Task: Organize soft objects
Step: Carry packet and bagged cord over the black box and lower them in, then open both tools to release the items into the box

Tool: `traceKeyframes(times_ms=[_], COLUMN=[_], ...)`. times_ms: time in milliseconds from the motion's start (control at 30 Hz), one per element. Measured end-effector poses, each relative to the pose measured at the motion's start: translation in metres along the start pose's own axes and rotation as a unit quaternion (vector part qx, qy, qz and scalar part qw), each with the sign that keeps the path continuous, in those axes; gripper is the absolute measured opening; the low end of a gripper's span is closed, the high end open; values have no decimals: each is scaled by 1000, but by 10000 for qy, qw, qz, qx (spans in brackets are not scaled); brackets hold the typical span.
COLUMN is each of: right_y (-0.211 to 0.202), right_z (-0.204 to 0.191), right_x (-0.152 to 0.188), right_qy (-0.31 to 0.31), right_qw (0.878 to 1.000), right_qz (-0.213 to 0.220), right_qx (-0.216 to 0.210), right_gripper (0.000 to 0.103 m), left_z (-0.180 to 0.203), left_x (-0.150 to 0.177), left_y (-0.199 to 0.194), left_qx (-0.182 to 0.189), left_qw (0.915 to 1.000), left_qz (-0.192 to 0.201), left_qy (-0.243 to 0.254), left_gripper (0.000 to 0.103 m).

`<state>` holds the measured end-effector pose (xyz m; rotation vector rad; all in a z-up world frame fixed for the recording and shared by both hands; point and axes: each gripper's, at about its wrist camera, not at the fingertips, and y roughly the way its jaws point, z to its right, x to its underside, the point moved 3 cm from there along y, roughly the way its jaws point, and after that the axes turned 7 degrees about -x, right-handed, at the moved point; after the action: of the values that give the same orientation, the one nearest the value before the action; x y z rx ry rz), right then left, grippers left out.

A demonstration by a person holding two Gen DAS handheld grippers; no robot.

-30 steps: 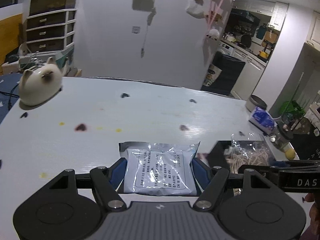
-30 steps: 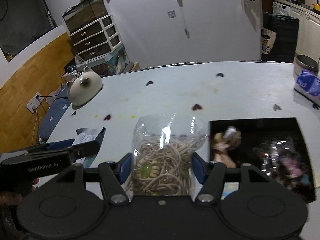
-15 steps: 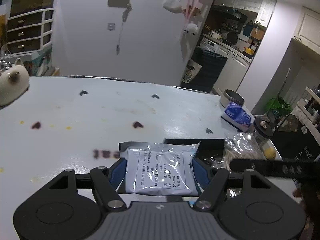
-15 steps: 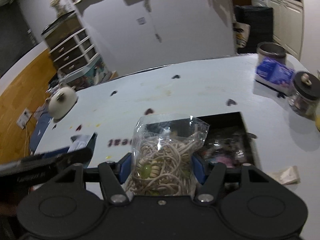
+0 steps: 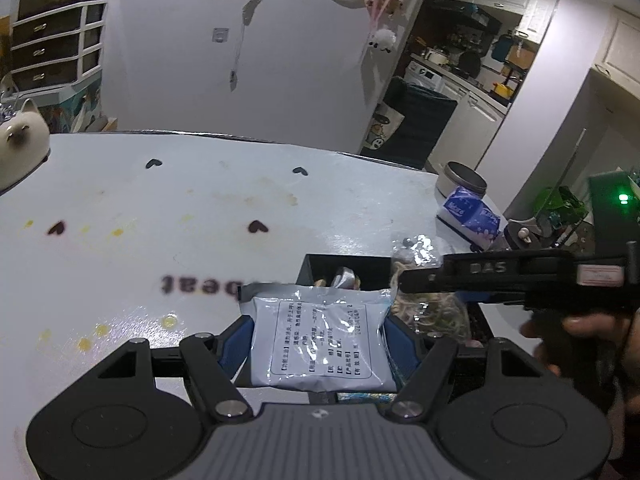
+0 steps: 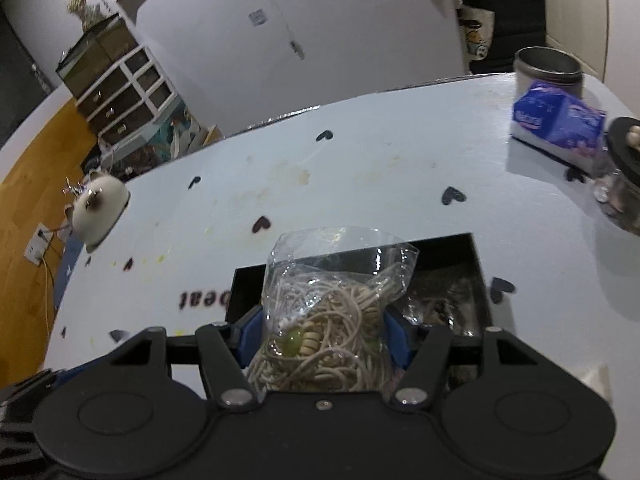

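Observation:
My left gripper (image 5: 318, 338) is shut on a white printed pouch (image 5: 318, 340) and holds it at the near left edge of a black box (image 5: 320, 266) on the white table. My right gripper (image 6: 322, 334) is shut on a clear bag of beige cords and beads (image 6: 328, 328), held over the same black box (image 6: 440, 246), which has several packets inside. The right gripper also shows in the left wrist view (image 5: 424, 276), with its bag (image 5: 432, 308) over the box.
A purple tissue pack (image 6: 558, 120), a metal tin (image 6: 546, 66) and a glass jar (image 6: 622, 184) stand at the table's right. A cat-shaped white ornament (image 6: 98, 210) sits far left. The table (image 5: 200, 200) has heart marks and yellow stains.
Both grippers have moved right with their loads, from beside the box to over it. The cat ornament has slid toward the left of both views.

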<state>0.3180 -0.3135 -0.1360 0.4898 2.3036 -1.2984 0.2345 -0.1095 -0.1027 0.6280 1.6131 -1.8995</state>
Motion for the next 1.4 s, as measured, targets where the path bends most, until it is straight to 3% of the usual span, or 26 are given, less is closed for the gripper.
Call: traceKeyframes(times_ms=[67,100,133,200,300,367,500,633,800,1100,1233,1400], right_y=[11,16,17,15,10,7,7,22,34,14,-10,-33], right_z=[0,-1,-1,-3,-1,1,-5,2,23,30,30,28], right_x=[-1,-2,-2,-3,-7,-8,-4,3,8,3,4,11], right_qy=[-96,-128,-164,-269,-268,-244,-664,-940,-779,-510,-333,-240], right_qw=[9999,9997,9995,9994,9995,9995,9963,9935,9942,9969,9976,9965], right_qz=[-139,-223,-267,-199,-146,-144,-295,-610,-717,-487,-272,-213], right_qx=[20,19,27,-3,-47,-167,-462,-200,-203,-360,-550,-770], right_gripper=[69,75,88,92,75,49,43,34,31,34,34,33], left_z=[-1,-1,0,3,11,17,36,52,61,61,66,64], left_x=[1,1,1,2,3,5,8,13,17,22,23,23], left_y=[1,1,2,5,10,14,21,32,49,81,85,77], left_qx=[-12,7,50,156,371,504,843,1072,1124,727,696,779], left_qw=[10000,10000,10000,9998,9988,9978,9935,9878,9841,9859,9879,9883], left_qz=[-34,-53,-82,-136,-265,-343,-533,-822,-1151,-1428,-1280,-1221], left_qy=[-31,-30,-18,30,165,276,555,778,753,484,540,482], left_gripper=[71,72,72,72,72,72,72,72,72,73,80,97])
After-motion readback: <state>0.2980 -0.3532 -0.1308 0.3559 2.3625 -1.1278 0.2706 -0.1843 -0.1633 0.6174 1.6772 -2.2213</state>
